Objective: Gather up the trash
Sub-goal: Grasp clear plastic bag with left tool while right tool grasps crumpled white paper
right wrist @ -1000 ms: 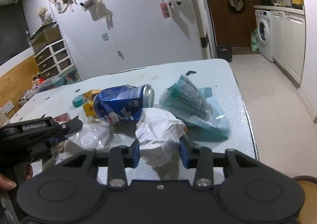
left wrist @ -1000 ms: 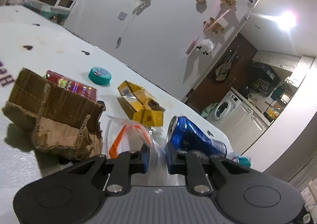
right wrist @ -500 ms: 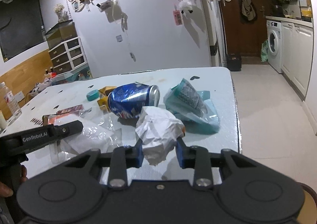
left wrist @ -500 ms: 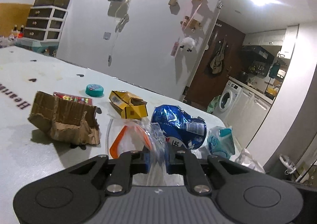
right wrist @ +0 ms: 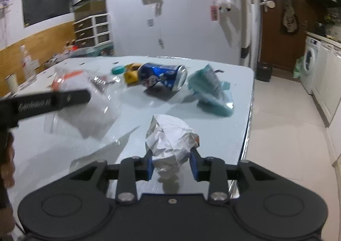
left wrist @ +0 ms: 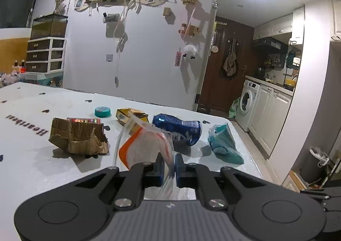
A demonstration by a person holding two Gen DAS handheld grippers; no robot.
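My left gripper (left wrist: 169, 168) is shut on a clear zip bag with an orange strip (left wrist: 142, 145) and holds it above the white table (left wrist: 32, 160). In the right wrist view the bag (right wrist: 89, 102) hangs from the left gripper's finger (right wrist: 53, 100). My right gripper (right wrist: 171, 166) is shut on a crumpled white paper ball (right wrist: 170, 136), lifted off the table. A blue can (left wrist: 179, 129) lies on its side, with a teal packet (left wrist: 221, 143) to its right.
Torn cardboard (left wrist: 78, 138), a red packet (left wrist: 85, 120), a teal lid (left wrist: 102, 111) and a yellow box (left wrist: 130, 114) lie on the table. The table's right edge (right wrist: 249, 113) drops to a tiled floor. A bin with a white liner (left wrist: 313, 162) stands beside the cabinets.
Both grippers have lifted their loads: the zip bag now hangs open above the table and the paper ball is off the surface. Both cameras have risen and pulled back.
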